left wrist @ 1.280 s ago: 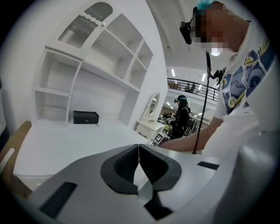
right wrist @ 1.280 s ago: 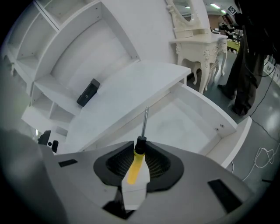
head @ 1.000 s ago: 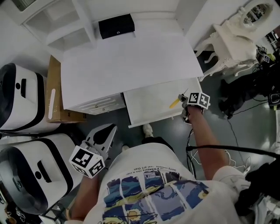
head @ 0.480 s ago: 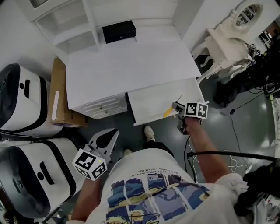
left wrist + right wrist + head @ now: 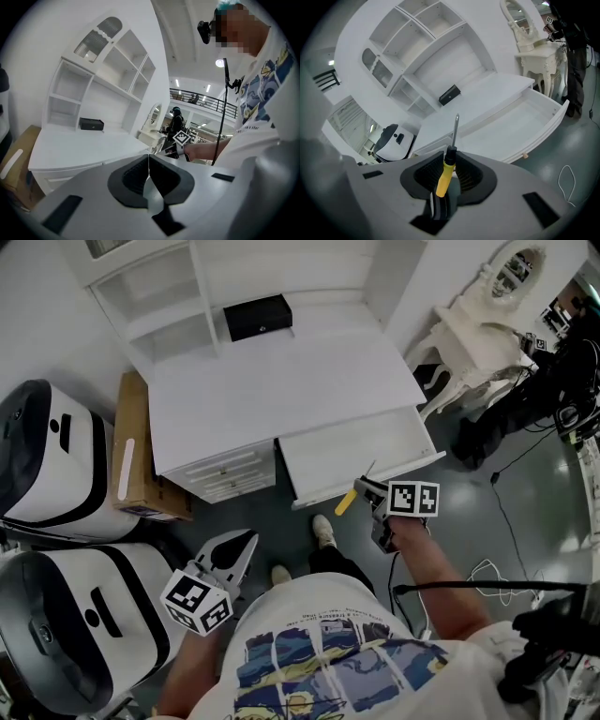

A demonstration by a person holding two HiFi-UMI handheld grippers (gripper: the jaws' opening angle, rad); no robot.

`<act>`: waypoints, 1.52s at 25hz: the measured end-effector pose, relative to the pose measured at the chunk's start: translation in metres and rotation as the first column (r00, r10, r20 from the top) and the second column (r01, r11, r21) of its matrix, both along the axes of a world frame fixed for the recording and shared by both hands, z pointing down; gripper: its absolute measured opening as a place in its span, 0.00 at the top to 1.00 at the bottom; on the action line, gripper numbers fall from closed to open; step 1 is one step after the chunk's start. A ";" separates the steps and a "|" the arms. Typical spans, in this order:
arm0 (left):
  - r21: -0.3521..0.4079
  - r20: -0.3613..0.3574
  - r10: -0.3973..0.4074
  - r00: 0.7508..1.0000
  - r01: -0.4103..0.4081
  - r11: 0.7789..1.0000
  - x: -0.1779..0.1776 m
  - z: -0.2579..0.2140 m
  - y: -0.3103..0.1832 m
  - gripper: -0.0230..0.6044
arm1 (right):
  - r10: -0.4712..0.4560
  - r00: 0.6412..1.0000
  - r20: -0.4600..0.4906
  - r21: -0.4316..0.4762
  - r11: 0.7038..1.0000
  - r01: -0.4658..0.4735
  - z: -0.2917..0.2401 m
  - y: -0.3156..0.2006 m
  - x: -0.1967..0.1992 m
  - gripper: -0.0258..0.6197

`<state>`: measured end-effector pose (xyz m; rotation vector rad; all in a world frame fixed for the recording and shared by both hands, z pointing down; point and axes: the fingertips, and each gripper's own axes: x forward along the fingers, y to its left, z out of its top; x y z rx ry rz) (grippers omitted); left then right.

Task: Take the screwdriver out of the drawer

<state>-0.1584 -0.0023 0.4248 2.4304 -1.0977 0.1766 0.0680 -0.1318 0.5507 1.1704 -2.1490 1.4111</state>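
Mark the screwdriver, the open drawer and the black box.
screwdriver [image 5: 444,176]: right gripper view, on the yellow handle.
open drawer [image 5: 352,451]: head view, on its bare floor.
black box [image 5: 257,317]: head view, on its middle.

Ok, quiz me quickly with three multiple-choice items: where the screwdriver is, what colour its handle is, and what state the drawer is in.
1. Where is the screwdriver?
A) lying in the drawer
B) between the jaws of the right gripper
C) on the desk top

2. What colour is its handle?
A) red
B) yellow
C) blue

3. The drawer is:
A) pushed shut
B) pulled open
C) taken off the desk

Answers:
1 B: the right gripper view shows the pads clamped on its handle.
2 B: the handle is plainly yellow in both views.
3 B: it sticks out from under the desk top, its white floor showing.
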 end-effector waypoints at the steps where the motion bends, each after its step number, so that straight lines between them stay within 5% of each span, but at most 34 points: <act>1: 0.003 -0.002 0.004 1.000 -0.004 1.000 0.000 -0.001 0.002 0.94 | -0.006 1.000 0.006 0.006 1.000 0.006 -0.003 0.005 -0.004 0.81; 17: 0.029 0.006 0.060 0.998 -0.060 0.998 -0.006 -0.001 0.035 0.94 | -0.106 0.993 0.053 0.061 0.993 0.103 -0.040 0.080 -0.057 0.81; 38: 0.007 0.046 0.068 0.997 -0.068 0.998 0.000 0.004 0.048 0.94 | -0.225 0.973 0.047 0.105 0.970 0.219 -0.052 0.095 -0.083 0.81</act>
